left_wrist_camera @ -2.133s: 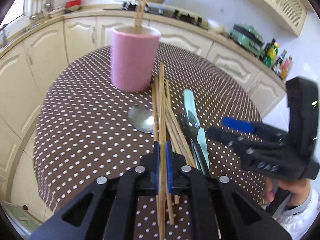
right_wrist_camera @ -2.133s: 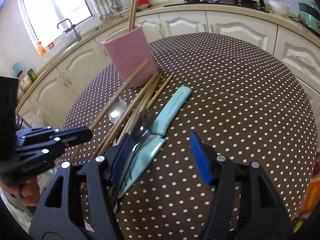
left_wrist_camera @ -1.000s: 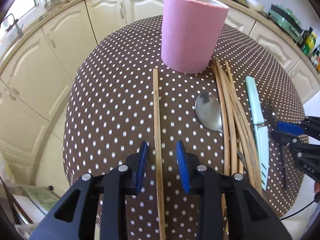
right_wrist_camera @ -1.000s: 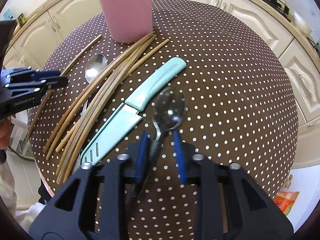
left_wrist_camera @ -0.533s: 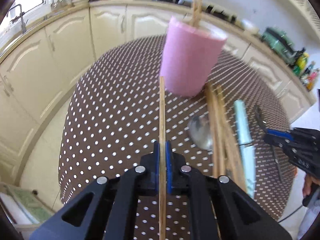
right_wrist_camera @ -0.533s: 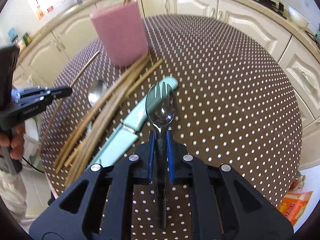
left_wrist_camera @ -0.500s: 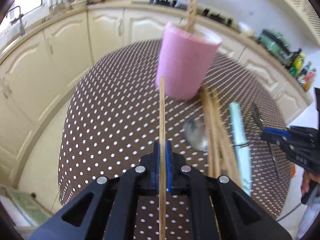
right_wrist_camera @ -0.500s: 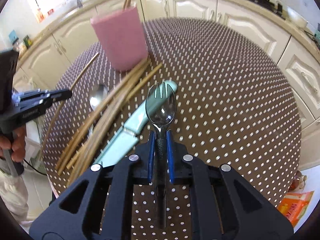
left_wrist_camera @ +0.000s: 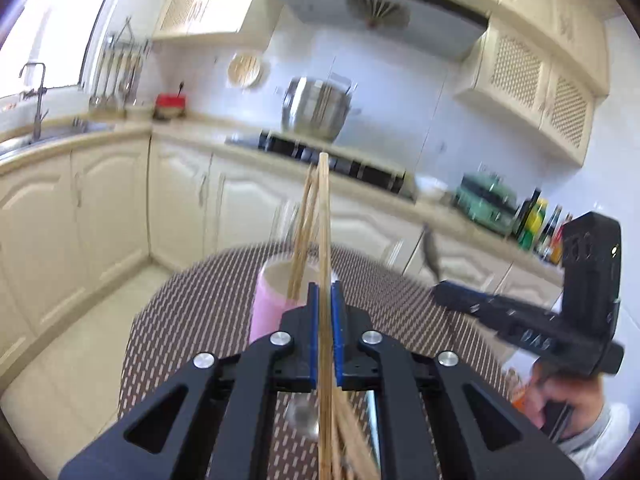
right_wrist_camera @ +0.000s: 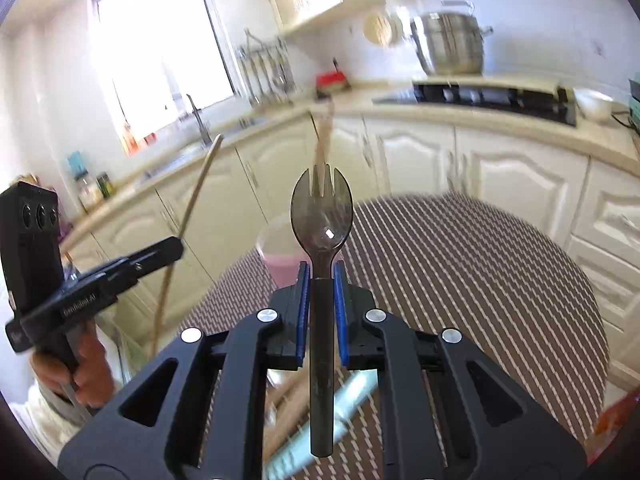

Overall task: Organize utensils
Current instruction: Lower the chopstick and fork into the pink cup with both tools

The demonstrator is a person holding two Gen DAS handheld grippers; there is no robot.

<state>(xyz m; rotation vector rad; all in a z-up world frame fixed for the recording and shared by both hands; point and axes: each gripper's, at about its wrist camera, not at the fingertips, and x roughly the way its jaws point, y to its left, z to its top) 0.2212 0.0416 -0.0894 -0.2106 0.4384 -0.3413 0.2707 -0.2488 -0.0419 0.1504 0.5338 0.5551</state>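
1. My left gripper (left_wrist_camera: pixel 324 300): blue pads pinched on one chopstick (left_wrist_camera: pixel 324 216), held raised and pointing up past the cup.
2. My right gripper (right_wrist_camera: pixel 321 280): pads clamped on the dark spork (right_wrist_camera: pixel 322 216) by its handle, bowl and tines up.
3. Cup (left_wrist_camera: pixel 266 300): pink, standing on the dotted table (left_wrist_camera: pixel 192 312), just ahead of my left fingers; several chopsticks stood in it, leaning.
4. Loose chopsticks (left_wrist_camera: pixel 348 452): a bundle on the table under my left gripper, blurred.
5. Spoon (left_wrist_camera: pixel 304 420): on the table beside that bundle.
6. Knife (right_wrist_camera: pixel 352 404): pale teal, flat on the table beneath my right gripper.
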